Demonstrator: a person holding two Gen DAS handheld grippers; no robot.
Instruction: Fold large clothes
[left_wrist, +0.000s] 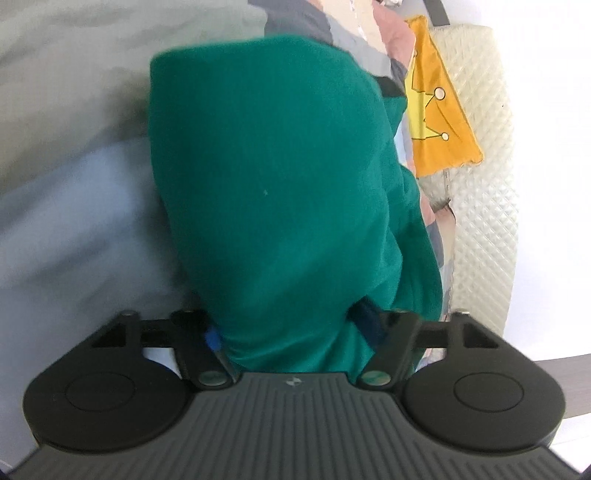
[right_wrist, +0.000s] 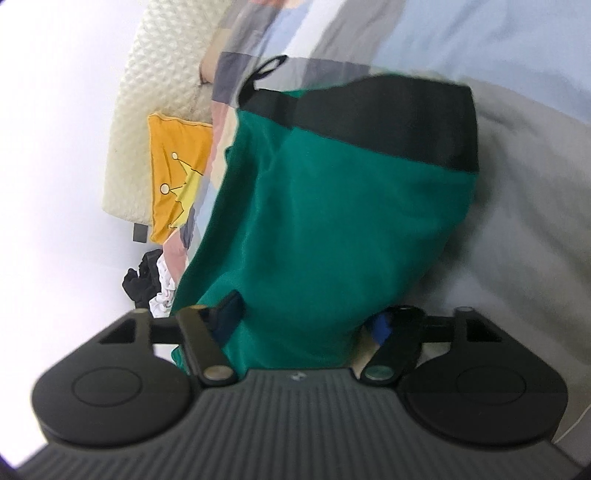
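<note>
Green garment (left_wrist: 266, 177) lies on the bed (left_wrist: 74, 110), on the pale grey-blue cover, bunched into a thick, rounded stack of several layers. The right wrist view shows a broad black band (right_wrist: 388, 125) across its far end, likely a waistband or hem, with a thin black loop (right_wrist: 267, 68) trailing past it. Beyond the garment, toward the head edge of the bed: patchwork bedding (right_wrist: 236, 66), a yellow cushion (left_wrist: 439, 125), a quilted cream headboard (left_wrist: 480, 147).

Handling, judged: soft knit-like cloth, light, limp, no stiffness of its own; it will sag and slide wherever it is unsupported. Nothing fragile. Layers may slip over one another, so take hold at the near corners of the stack, through all layers, and keep both ends level. The black band looks firmer and would serve as an alignment edge.

Left hand-held gripper (left_wrist: 291, 332): jaws spread about midway, the near end of the green cloth bulging between them. Cloth meets both fingers, but whether the pads actually squeeze it I cannot tell; blur at the tips.

Right hand-held gripper (right_wrist: 303, 328): same picture, jaws part spread, green cloth filling the gap, grip not confirmable.
</note>
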